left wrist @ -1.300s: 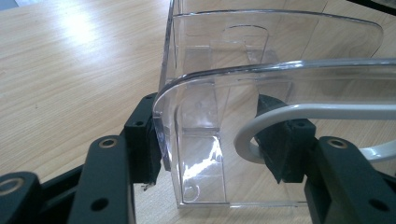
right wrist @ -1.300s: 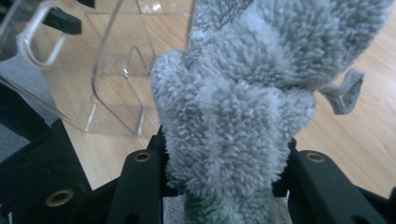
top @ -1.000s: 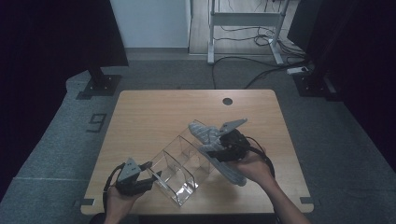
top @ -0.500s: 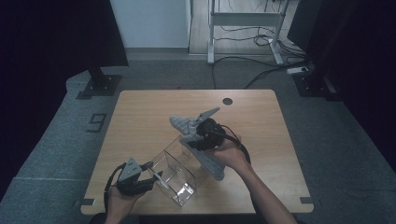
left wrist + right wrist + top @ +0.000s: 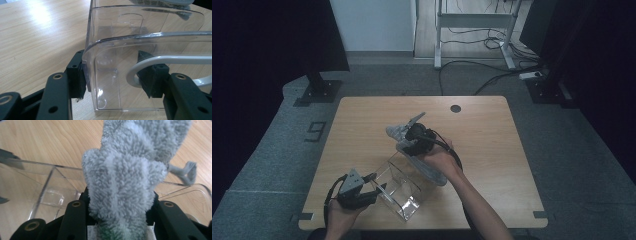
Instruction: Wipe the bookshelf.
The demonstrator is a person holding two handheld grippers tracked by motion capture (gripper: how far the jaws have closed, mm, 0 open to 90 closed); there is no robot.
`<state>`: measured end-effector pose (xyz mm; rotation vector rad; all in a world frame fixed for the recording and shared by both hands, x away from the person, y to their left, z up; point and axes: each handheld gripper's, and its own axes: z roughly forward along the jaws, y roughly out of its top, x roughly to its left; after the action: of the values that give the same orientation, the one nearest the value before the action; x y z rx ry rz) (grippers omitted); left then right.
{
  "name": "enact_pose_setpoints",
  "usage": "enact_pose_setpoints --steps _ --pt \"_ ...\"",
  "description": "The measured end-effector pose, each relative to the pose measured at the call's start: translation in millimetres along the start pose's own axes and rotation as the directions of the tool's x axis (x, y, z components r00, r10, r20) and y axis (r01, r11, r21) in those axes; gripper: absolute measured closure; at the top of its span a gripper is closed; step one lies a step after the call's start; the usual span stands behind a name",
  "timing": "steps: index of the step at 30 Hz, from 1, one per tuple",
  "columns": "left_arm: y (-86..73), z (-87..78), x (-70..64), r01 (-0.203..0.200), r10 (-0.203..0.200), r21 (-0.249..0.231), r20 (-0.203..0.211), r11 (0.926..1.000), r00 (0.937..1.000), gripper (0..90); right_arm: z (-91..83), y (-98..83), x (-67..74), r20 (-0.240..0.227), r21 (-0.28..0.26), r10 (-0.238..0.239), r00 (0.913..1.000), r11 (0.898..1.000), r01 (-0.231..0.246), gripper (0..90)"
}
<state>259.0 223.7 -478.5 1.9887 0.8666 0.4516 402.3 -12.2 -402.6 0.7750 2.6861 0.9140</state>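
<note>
Cloth [image 5: 422, 150]: grey, fuzzy, pinched by right gripper [image 5: 416, 136], held over the far rim of the clear box [image 5: 399, 187] on the table [image 5: 492, 135].
High view: left gripper [image 5: 374, 192] clamps the box's near-left wall; a dark round hole [image 5: 455, 108] lies well beyond. Since a second ago, right gripper and cloth have shifted left and away over the box; left gripper unmoved.
Left gripper view: jaws press the box wall [image 5: 100, 65]; white cable [image 5: 155, 62] crosses inside.
Right gripper view: jaws squeeze cloth [image 5: 125, 182]; box [image 5: 50, 185] beneath.
</note>
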Motion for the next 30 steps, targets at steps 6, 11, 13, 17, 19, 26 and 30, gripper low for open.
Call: enact_pose_setpoints --steps 6,11,13,17,19,26,30 --pt "0.7 0.2 -0.8 0.006 -0.006 0.007 -0.006 1.0 1.0 44.7 4.7 -3.2 -1.2 0.013 0.012 0.004 0.9999 1.0 -0.004 60.3" --pt "1.4 0.4 -1.6 0.014 -0.014 0.014 -0.012 0.9998 0.9998 44.6 0.4 -8.3 -1.9 0.005 0.012 0.0 1.0 1.0 0.0 59.2" --pt "1.6 0.4 -1.6 0.016 -0.016 0.016 -0.013 0.9998 0.9998 44.6 -1.8 -11.4 -2.2 0.002 0.011 0.0 1.0 1.0 0.0 59.0" --pt "1.6 0.5 -1.9 0.021 -0.021 0.016 -0.013 0.9996 0.9997 44.6 -7.0 -19.1 -2.3 -0.002 0.013 0.004 1.0 1.0 -0.004 58.6" --pt "1.6 0.6 -1.9 0.022 -0.022 0.016 -0.013 0.9996 0.9997 44.5 -9.6 -23.6 -1.7 -0.002 0.011 0.01 0.9999 1.0 -0.01 58.5" --pt "1.6 0.6 -2.0 0.023 -0.023 0.018 -0.014 0.9996 0.9996 44.5 -19.4 -42.0 -1.5 -0.007 0.0 0.016 0.9998 1.0 -0.016 58.5" --pt "1.8 0.7 -2.0 0.025 -0.025 0.018 -0.015 0.9995 0.9996 44.5 -24.5 -52.6 -1.4 -0.01 -0.015 0.027 0.9996 1.0 -0.027 58.7"
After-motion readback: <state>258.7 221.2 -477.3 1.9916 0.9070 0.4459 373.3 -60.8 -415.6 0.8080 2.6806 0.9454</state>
